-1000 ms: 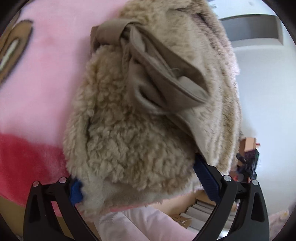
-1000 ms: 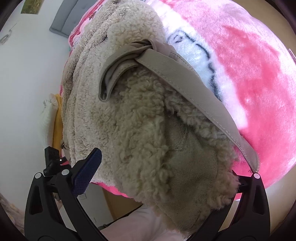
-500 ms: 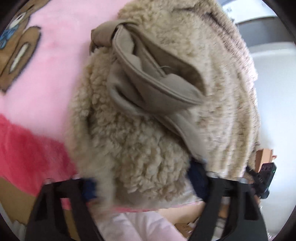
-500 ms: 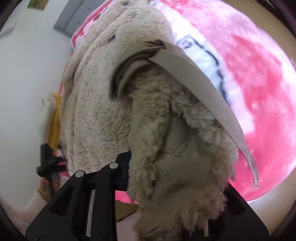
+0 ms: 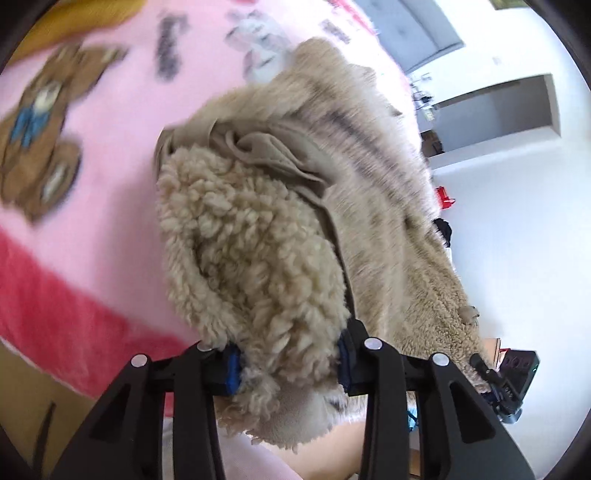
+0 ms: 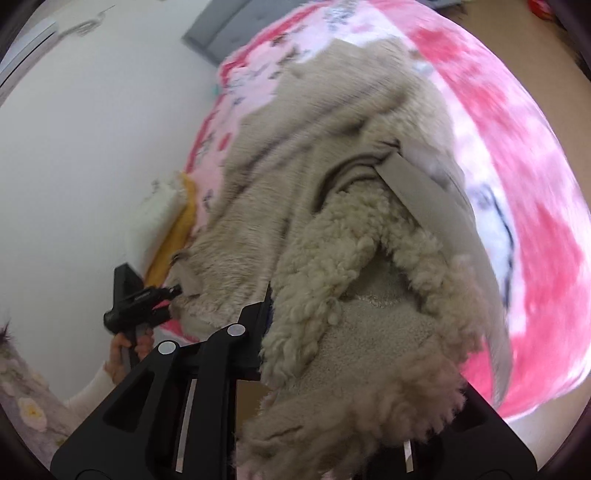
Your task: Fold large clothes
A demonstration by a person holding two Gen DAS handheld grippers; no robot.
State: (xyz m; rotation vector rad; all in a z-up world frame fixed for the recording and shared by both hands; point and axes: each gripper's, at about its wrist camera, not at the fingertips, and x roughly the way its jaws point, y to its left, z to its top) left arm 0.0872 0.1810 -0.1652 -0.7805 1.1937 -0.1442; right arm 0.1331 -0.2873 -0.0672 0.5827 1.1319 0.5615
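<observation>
A beige sherpa fleece coat (image 5: 258, 251) with tan suede trim lies bunched on a pink cartoon blanket (image 5: 92, 129). My left gripper (image 5: 288, 363) is shut on a thick woolly edge of the coat near the bed's edge. In the right wrist view the coat (image 6: 295, 206) stretches away over the blanket (image 6: 535, 221). My right gripper (image 6: 354, 350) is shut on another woolly corner; its right finger is hidden under the fleece. A tan strap (image 6: 436, 199) runs across the coat. The left gripper shows at the left in the right wrist view (image 6: 140, 302).
White walls flank the bed on both sides. A grey headboard (image 6: 218, 26) stands at the far end. A yellow and white pillow (image 6: 166, 221) lies at the blanket's edge. A doorway (image 5: 498, 107) and a small red object (image 5: 443, 195) are at the right.
Both grippers have closed on the coat's woolly edges. Both have pulled back from the coat, so more of the coat and blanket shows.
</observation>
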